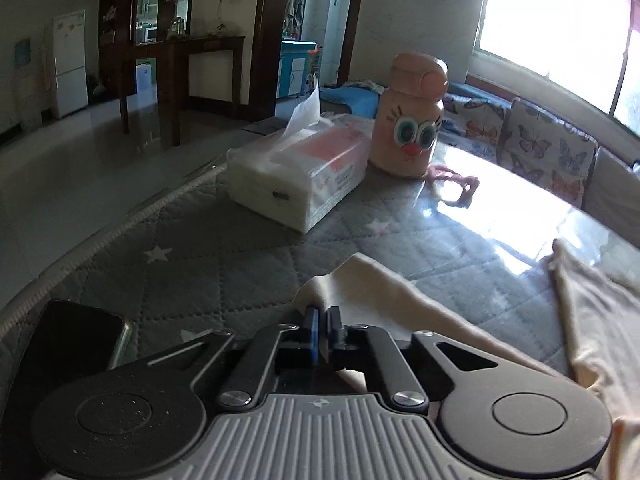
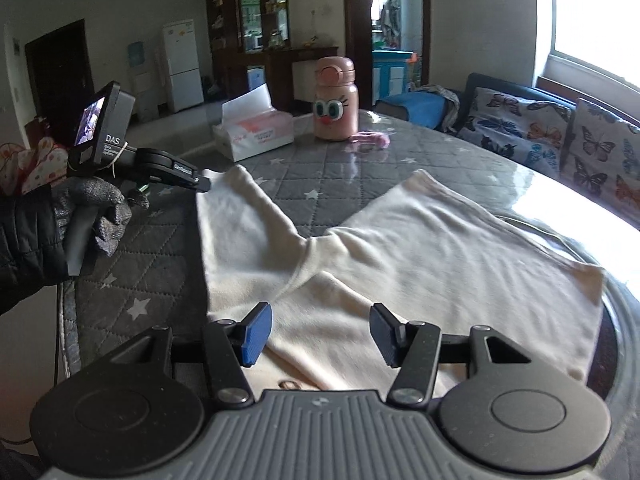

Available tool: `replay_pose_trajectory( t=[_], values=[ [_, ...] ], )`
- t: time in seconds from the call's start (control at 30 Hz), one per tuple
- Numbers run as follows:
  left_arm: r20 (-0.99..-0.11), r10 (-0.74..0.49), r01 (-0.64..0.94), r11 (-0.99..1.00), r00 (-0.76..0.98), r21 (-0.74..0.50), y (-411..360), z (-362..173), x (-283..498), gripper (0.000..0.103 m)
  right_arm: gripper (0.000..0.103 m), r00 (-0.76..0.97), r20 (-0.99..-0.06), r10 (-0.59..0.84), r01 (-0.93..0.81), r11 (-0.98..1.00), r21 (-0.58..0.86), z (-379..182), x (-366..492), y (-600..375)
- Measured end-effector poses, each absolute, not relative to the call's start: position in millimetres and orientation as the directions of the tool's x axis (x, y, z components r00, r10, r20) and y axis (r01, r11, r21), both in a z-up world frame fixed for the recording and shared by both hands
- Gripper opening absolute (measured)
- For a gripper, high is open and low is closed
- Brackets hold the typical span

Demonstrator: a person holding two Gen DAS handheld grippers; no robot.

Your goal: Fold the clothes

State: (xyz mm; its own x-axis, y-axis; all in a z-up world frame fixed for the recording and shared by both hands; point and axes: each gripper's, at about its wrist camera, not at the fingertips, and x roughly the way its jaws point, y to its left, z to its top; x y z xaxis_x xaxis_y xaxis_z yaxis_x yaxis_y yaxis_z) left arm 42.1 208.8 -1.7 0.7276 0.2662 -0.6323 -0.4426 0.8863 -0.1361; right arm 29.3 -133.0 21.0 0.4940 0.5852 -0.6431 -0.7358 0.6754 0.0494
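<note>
Tissue pack (image 1: 298, 168) near the tabletop's (image 1: 192, 264) far edge, pink cartoon-eyed bottle (image 1: 414, 120) just beside it, dark phone (image 1: 72, 340) at the near-left edge, butterfly cushions (image 2: 552, 136) beyond

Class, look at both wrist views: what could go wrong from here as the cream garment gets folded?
1. The left tool pinches only a thin edge of the cream garment, so the cloth may slip free.
2. The right tool is open and holds nothing, so a one-sided pull may skew the fold.
3. The phone lies nearby and could get knocked.
</note>
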Motion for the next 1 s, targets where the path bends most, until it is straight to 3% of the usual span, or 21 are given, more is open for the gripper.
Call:
replay_pose_trajectory(
  t=[0.13, 0.53, 0.77, 1.0],
  values=[
    [-0.576, 0.188, -0.344, 0.923, 0.795, -0.174, 181.6, 25.8, 34.1, 0.003, 0.055, 0.532, -0.638, 0.556, -0.682, 0.728, 0.066, 23.6, 26.7, -159.3],
    [-0.448, -0.241, 0.152, 0.962, 0.861, -0.226, 33.4, 85.8, 23.5, 0.003, 0.055, 0.615, -0.617, 0.490, -0.550, 0.828, 0.109, 21.4, 20.0, -225.4],
    [-0.499, -0.411, 0.349, 0.912, 0.763, -0.218, -39.7, 65.4, 27.9, 0.003, 0.055, 0.652, -0.603, 0.459, -0.488, 0.863, 0.130, 19.7, 12.2, -257.3],
    [-0.544, -0.459, 0.424, 0.884, 0.703, -0.198, -53.1, 48.6, 17.2, 0.006, 0.055, 0.656, -0.606, 0.449, -0.462, 0.875, 0.148, 17.2, 6.3, -270.8]
  ],
)
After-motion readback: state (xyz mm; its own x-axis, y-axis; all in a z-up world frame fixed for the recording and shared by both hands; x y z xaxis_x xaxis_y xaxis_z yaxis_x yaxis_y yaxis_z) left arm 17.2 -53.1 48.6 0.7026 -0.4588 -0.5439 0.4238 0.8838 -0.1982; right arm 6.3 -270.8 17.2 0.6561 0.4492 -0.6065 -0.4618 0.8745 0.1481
